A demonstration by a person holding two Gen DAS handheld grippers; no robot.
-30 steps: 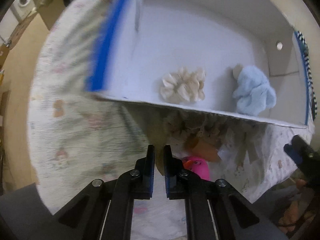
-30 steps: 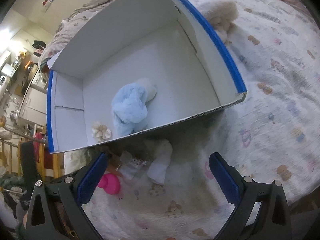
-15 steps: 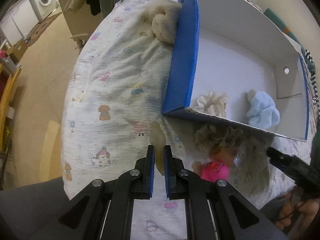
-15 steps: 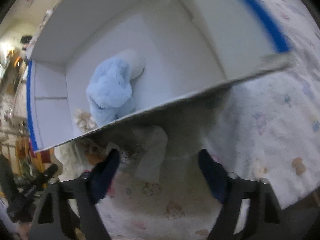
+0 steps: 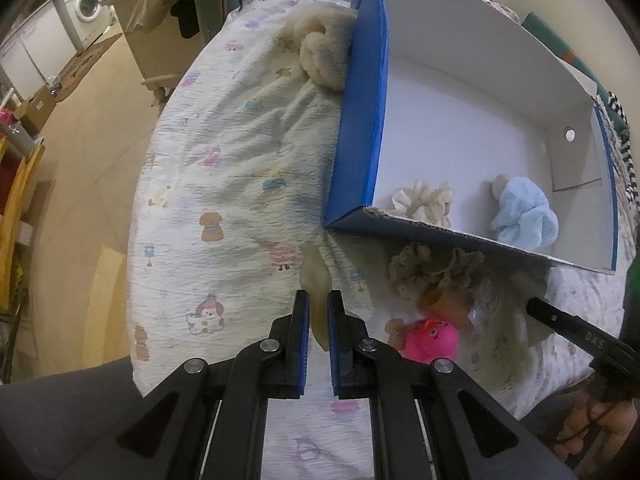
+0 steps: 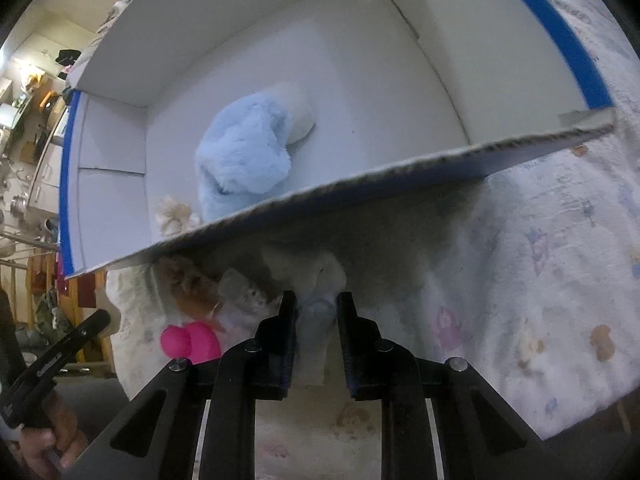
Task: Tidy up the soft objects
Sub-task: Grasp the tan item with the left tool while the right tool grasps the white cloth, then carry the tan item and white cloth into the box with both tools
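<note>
Beyond my left fingers a pale bedspread printed with small cartoon animals [image 5: 224,184] covers the bed, with a tiled floor and a white washing machine [image 5: 86,2] far off to their left. Ahead and to the right of those fingers sits the large white cardboard box with blue outer walls [image 5: 362,92], the destination as I read the task. Inside it lie a fluffy light-blue plush toy [image 5: 524,216] and a cream ruffled scrunchie [image 5: 424,202], so I judge two items sorted. Several remain outside: a cream woolly bundle [image 5: 324,56] pressed against the box's far blue wall, and, just right of my left fingertips, a beige crochet-frilled piece [image 5: 436,268] and a hot-pink rubber duck [image 5: 432,336]. My left gripper [image 5: 317,300] has its fingers drawn narrow, and a pale yellowish soft strip [image 5: 316,280] runs between the pads; it looks pinched, though I cannot confirm firm contact. My right gripper [image 6: 317,304] sits below the box's near wall with fingers partly closed around a white soft cloth piece [image 6: 320,280]; blur keeps me from telling whether the pads actually grip it. Roughly a third done, I estimate.
</note>
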